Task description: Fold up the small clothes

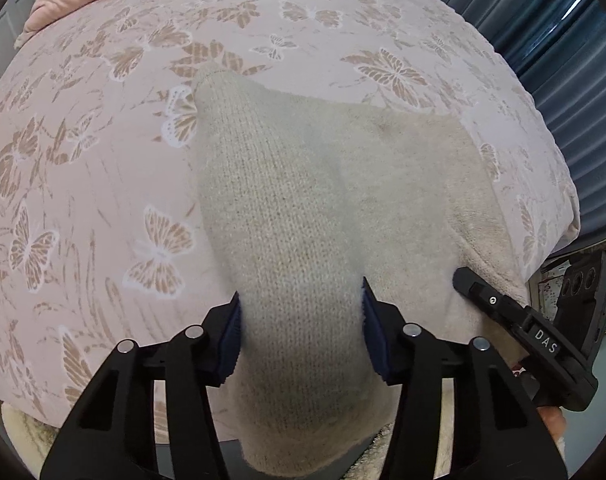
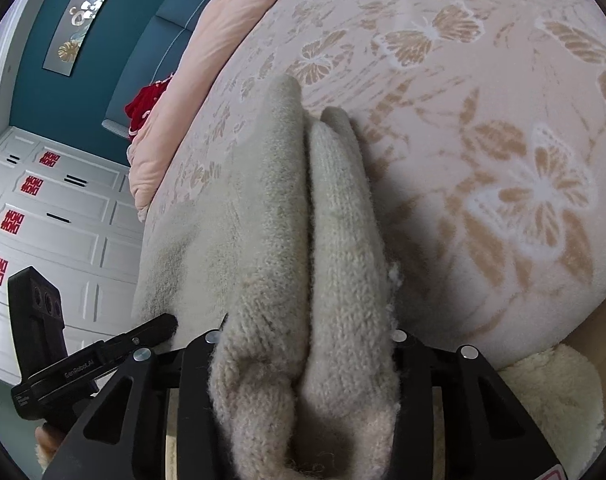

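Observation:
A cream knitted garment (image 1: 323, 200) lies on the pink butterfly-print bedspread (image 1: 103, 140). My left gripper (image 1: 301, 320) is shut on a raised fold of it near the bed's front edge, blue pads (image 1: 229, 344) pressed against the knit. My right gripper (image 2: 307, 344) is shut on a thick bunched double fold of the same garment (image 2: 287, 220); its fingertips are hidden under the fabric. The right gripper also shows at the right of the left wrist view (image 1: 515, 312), and the left gripper at the lower left of the right wrist view (image 2: 103, 360).
A pink quilt (image 2: 191, 80) lies along the far side of the bed, with a red item (image 2: 147, 104) beside it. White cabinets (image 2: 55, 216) and a teal wall stand beyond. A fluffy cream rug (image 2: 555, 392) lies below the bed edge. Blue curtains (image 1: 563, 60) hang at right.

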Demonstrator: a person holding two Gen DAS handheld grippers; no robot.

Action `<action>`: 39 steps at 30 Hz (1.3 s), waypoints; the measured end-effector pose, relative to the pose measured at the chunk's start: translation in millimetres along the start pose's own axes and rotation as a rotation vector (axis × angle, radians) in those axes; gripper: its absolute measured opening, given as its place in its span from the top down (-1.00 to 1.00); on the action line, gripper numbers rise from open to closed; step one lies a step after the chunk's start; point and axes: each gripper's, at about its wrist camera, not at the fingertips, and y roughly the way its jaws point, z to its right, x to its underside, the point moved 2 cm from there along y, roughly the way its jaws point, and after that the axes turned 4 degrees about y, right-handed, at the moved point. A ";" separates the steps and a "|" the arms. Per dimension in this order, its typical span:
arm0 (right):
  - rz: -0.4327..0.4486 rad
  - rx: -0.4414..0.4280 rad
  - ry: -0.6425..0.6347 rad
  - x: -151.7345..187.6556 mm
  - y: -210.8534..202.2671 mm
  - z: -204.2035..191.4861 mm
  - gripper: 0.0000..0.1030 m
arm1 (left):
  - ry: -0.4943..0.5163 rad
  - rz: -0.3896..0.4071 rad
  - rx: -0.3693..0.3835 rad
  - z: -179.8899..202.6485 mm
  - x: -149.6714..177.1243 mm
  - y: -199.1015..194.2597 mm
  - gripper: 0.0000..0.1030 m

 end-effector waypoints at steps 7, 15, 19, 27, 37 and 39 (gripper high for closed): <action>0.128 -0.034 -0.085 1.5 -53.6 -53.9 0.31 | 0.102 0.149 -0.025 23.5 -7.2 -69.7 0.10; 0.290 -0.110 -0.197 10.5 -119.1 -114.2 0.31 | 0.155 0.325 0.003 33.6 -9.4 -151.7 0.10; 0.363 -0.159 -0.275 11.7 -148.5 -154.0 0.31 | 0.154 0.418 0.024 30.2 -8.2 -194.6 0.10; 0.495 -0.303 -0.490 23.8 -189.4 -259.8 0.31 | 0.142 0.670 0.031 -5.5 -8.5 -305.3 0.10; 0.550 -0.466 -0.643 50.6 -170.2 -367.6 0.31 | 0.148 0.936 -0.063 -83.4 -0.7 -412.8 0.09; 0.496 -0.468 -0.618 55.3 -146.6 -369.5 0.31 | 0.138 0.938 -0.094 -105.3 1.6 -410.5 0.07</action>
